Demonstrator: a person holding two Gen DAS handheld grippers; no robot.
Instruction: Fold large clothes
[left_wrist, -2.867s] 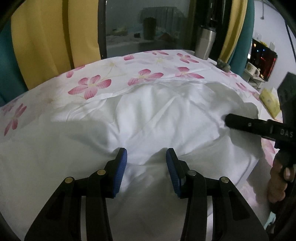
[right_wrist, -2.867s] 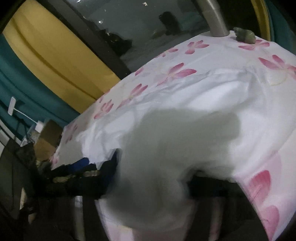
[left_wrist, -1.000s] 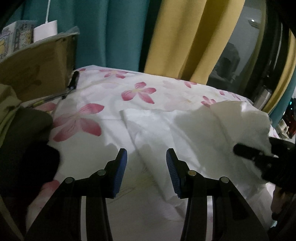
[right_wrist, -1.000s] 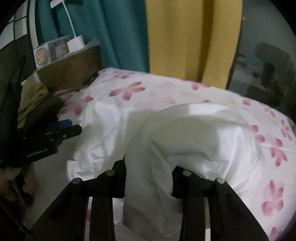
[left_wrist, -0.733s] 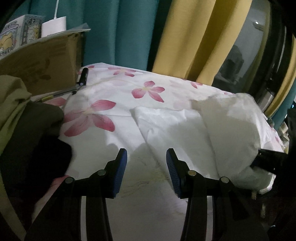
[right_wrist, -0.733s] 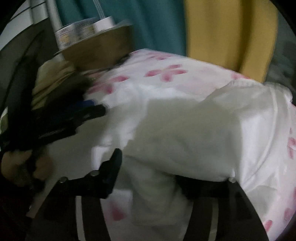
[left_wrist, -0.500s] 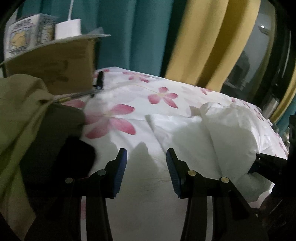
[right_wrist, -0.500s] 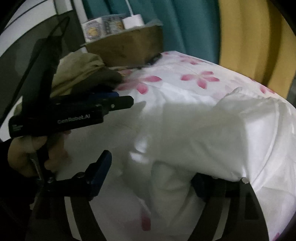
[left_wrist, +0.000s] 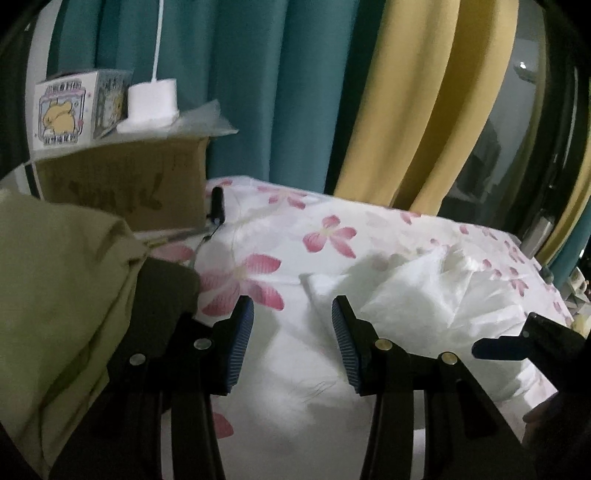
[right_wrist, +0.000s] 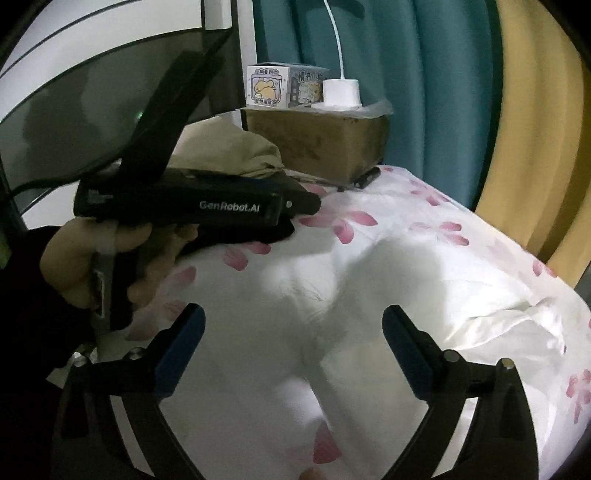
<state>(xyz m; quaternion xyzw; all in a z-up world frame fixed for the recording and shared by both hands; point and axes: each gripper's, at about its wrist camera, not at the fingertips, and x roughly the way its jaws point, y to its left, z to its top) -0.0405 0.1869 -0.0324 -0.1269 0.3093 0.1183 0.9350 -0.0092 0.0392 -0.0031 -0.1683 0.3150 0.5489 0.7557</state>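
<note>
A white garment (left_wrist: 424, 295) lies in a rumpled, folded bundle on the flowered bed sheet (left_wrist: 325, 236). My left gripper (left_wrist: 291, 332) hovers open above the sheet by the bundle's left edge, with nothing between its blue pads. In the right wrist view the white garment (right_wrist: 406, 295) spreads below my right gripper (right_wrist: 291, 339), whose jaws are opening wide; no cloth is between them. A hand (right_wrist: 92, 258) holds the left gripper's body (right_wrist: 184, 210) to the left. One finger of the right gripper (left_wrist: 498, 347) pokes in at the right of the left wrist view.
An olive and dark clothes pile (left_wrist: 55, 277) sits at the left of the bed. Behind it stands a cardboard box (left_wrist: 122, 184) bearing a small printed carton (right_wrist: 284, 86) and a white lamp base (right_wrist: 341, 92). A black pen-like object (left_wrist: 216, 203) lies beside the box. Teal and yellow curtains hang behind.
My right gripper has let go of the white garment fold and opened wide. Both views have swung left toward the box and clothes pile, and the left gripper has risen.
</note>
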